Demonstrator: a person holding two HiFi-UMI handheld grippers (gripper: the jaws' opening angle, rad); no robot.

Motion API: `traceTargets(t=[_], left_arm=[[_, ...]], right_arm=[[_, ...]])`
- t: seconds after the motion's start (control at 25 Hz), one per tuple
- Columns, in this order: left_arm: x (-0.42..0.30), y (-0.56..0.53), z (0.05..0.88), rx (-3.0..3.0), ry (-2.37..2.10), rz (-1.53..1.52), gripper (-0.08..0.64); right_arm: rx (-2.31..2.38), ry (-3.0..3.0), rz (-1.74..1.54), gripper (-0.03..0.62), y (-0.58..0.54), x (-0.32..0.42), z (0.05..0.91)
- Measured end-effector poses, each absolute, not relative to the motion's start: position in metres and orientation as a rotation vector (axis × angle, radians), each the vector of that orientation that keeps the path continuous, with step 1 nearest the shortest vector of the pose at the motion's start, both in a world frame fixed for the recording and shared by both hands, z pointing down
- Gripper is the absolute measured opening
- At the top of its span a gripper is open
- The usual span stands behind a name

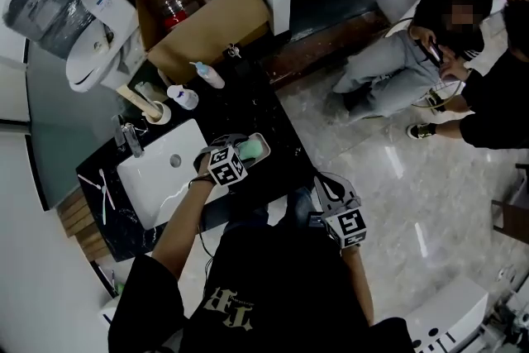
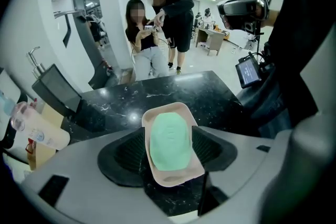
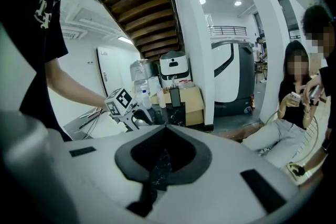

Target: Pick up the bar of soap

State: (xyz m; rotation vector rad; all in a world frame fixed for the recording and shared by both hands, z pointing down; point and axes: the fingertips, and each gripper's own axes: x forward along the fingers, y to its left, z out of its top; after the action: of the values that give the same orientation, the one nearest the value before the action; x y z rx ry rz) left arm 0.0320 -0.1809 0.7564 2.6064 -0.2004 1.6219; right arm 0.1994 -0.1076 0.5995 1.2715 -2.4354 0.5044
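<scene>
Left gripper view: a pale green bar of soap (image 2: 170,145) lies in a beige dish (image 2: 167,108) on the black marbled surface (image 2: 173,86), directly between the spread jaws of the left gripper (image 2: 168,131). One jaw stands on each side of the dish, and nothing is pinched yet. Whether the pads already touch the dish rim cannot be told.

From the head view, the dish sits to the right of the white sink (image 1: 161,169), towards the right end of the surface. The right gripper (image 3: 165,127) is held off to the right, away from the soap, with its jaws pressed together on nothing. Two people sit on the floor at far right.

The likely trouble is the dish. The jaws straddle it as well as the soap, so closing at this height could clamp the rim and lift or tip the dish. If the bar is slick, a hard squeeze on its rounded sides could squirt it out, and a shove could slide the dish towards the surface's edge.
</scene>
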Motion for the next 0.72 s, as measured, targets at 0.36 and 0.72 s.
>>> traceTargets(t=[0.36, 0.72], left_arm=[[0.031, -0.177, 0.769, 2.525, -0.144, 1.792, 0.265], [0.032, -0.177, 0.777, 2.328, -0.145, 1.955, 0.265]], right_arm=[[1.330, -2.401, 0.530, 0.009, -0.118, 0.224, 0.605], [1.297, -2.411, 0.537, 0.008, -0.134, 0.228, 0.614]])
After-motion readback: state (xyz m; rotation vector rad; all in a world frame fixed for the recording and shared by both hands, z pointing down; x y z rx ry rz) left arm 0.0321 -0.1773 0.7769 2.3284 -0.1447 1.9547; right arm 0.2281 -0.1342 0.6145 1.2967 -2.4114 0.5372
